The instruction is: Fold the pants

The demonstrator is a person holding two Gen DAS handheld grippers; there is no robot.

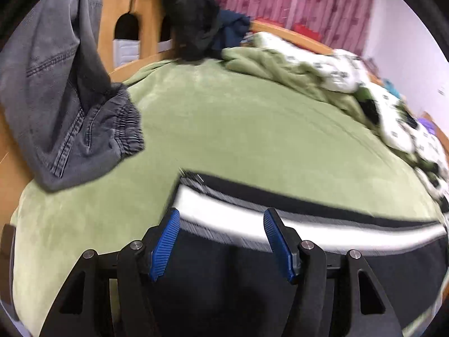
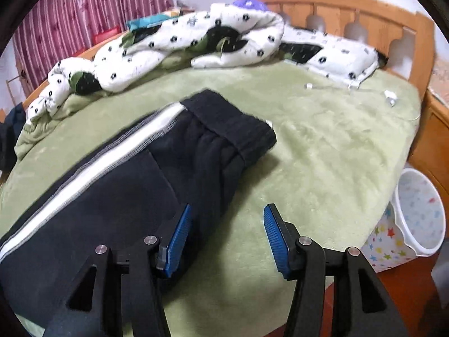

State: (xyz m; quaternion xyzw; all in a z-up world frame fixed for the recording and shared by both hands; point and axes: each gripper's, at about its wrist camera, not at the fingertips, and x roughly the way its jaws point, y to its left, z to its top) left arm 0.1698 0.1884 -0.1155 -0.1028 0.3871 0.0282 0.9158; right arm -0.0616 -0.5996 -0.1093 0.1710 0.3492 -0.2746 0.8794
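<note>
Black pants with a white side stripe lie flat on the green bedspread, their elastic waistband pointing toward the headboard. My right gripper is open just above the pants' near edge; one finger is over the black cloth and the other over the bedspread. In the left wrist view the same pants run across the bottom, blurred. My left gripper hovers open over the stripe, with nothing pinched between its blue pads.
Grey jeans hang at the left over the wooden bed frame. Dark clothes are heaped at the far end. A white patterned quilt is bunched along the far side. A charger cable lies near the headboard. A star-patterned bin stands beside the bed.
</note>
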